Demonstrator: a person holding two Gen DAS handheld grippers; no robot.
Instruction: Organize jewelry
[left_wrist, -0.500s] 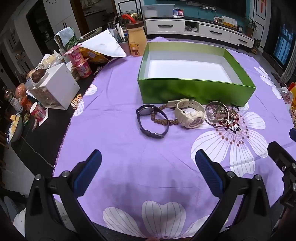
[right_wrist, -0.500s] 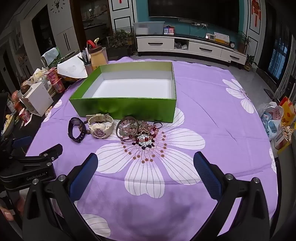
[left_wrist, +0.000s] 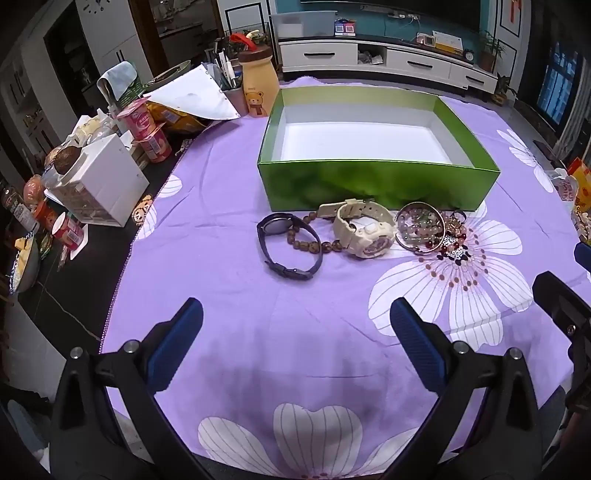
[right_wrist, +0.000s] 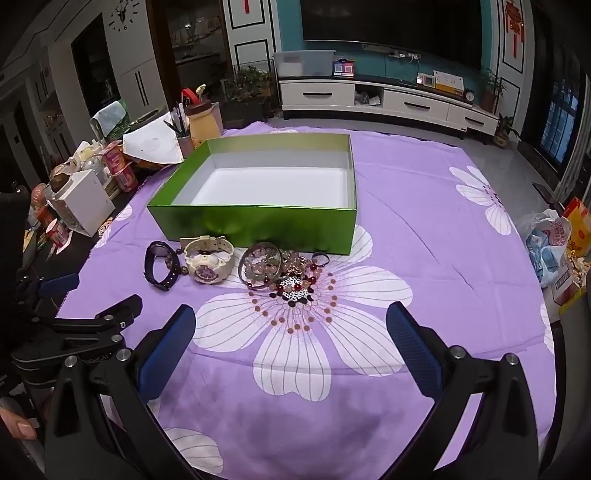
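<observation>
1. Since half a second ago, the left claw (left_wrist: 295, 343) has eased a little closer to the jewelry; the items sit slightly lower and larger in its view. The right claw (right_wrist: 290, 339) has barely shifted. Nothing on the tabletop (left_wrist: 229, 206) has moved.
2. Both claws are spread wide and hold nothing; each hovers over the purple cloth near the tabletop's near edge, short of the jewelry.
3. The box (left_wrist: 376, 184) sits toward the far edge, open, and its white floor looks bare, so no piece has been put away yet.
4. The jewelry lies in a row just in front of the box's near wall: the black watch (left_wrist: 288, 245) leftmost, the wooden beads (left_wrist: 314, 243) between it and the cream watch (left_wrist: 364, 229), then the bangle (left_wrist: 421, 227) atop a heap of bracelets (left_wrist: 452, 245). How many strands that heap holds is hard to tell.
5. Judging by the small advance, this is the opening approach; the black watch, standing apart on the left, seems the likeliest first pick for the left claw.
</observation>
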